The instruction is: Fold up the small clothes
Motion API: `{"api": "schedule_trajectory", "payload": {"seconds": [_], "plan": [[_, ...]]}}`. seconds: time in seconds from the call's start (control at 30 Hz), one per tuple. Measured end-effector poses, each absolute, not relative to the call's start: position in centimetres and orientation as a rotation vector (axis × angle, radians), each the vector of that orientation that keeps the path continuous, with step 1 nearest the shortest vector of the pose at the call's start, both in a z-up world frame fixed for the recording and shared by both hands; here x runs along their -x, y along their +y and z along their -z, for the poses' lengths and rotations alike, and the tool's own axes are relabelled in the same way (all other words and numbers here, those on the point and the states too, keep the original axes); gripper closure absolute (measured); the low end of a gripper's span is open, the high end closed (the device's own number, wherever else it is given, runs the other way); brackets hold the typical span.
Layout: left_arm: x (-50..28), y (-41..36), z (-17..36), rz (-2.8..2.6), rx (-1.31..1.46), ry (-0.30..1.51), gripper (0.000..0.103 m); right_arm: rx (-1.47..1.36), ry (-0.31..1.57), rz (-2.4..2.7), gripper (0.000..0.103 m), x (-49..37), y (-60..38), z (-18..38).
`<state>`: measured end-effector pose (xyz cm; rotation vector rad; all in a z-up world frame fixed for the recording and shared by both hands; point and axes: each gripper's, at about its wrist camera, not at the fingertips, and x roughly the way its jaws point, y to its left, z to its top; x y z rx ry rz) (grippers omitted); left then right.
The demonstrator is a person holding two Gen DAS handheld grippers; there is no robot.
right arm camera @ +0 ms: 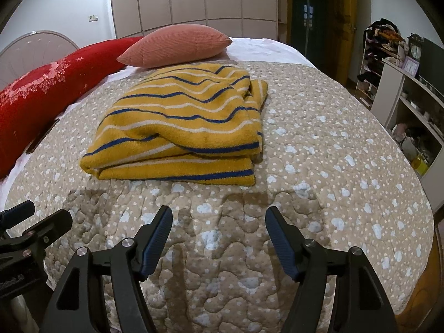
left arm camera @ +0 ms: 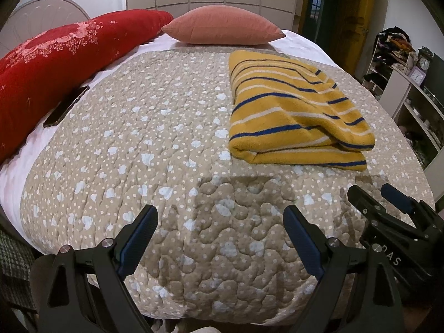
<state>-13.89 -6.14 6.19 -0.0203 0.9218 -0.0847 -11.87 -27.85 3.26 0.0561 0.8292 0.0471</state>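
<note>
My left gripper (left arm camera: 220, 220) and my right gripper (right arm camera: 219, 222) both hover with jaws spread wide, nothing between them, over the beige quilt (right arm camera: 319, 166) dotted white with pale blue shapes. Just ahead of the right gripper, and ahead and to the right of the left one, lies the garment (right arm camera: 183, 127): thick mustard-yellow fleece with blue and cream stripes, folded into a soft, uneven rectangle, layered edges facing me, one corner rumpled at the far right. Beyond it rests a pink pillow (right arm camera: 177, 47); a red bolster (left arm camera: 55, 63) lies far left.
</note>
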Motion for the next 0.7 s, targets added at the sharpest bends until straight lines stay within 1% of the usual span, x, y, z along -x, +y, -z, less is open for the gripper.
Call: {"api": "schedule_trajectory", "payload": {"seconds": [0.7], "plan": [[13.5, -5.3, -5.3, 0.080, 0.046, 0.940, 0.012, 0.003, 0.822, -0.049, 0.027, 12.0, -26.5, -2.8]]}}
